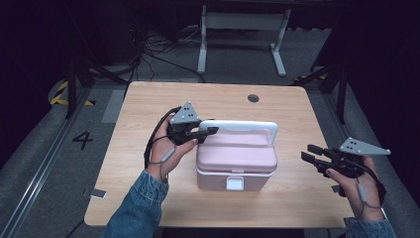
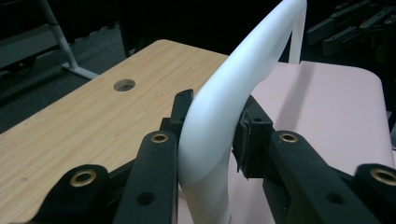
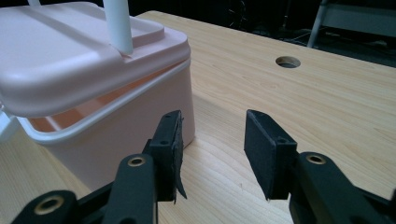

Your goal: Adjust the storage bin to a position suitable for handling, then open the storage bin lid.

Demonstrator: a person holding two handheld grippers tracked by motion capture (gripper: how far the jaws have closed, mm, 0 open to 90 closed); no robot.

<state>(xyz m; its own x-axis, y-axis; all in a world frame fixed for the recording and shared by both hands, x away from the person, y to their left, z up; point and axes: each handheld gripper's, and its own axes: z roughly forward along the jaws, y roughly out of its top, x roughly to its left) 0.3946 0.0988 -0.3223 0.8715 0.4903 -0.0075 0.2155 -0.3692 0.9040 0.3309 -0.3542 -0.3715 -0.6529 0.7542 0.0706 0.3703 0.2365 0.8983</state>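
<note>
Left claw (image 2: 212,140): clamped on handle (image 2: 243,70) at its bend; lift lid (image 3: 70,51) straight, slowly. Right claw (image 3: 212,154): apart, beside box (image 3: 116,121), ready to steady it.

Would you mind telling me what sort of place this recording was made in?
Probably a lab or recording workspace, not a home. A bare wooden table with a cable hole stands on grey floor marked with a number 4; loose cables and another desk's white frame lie behind in the dark.
</note>
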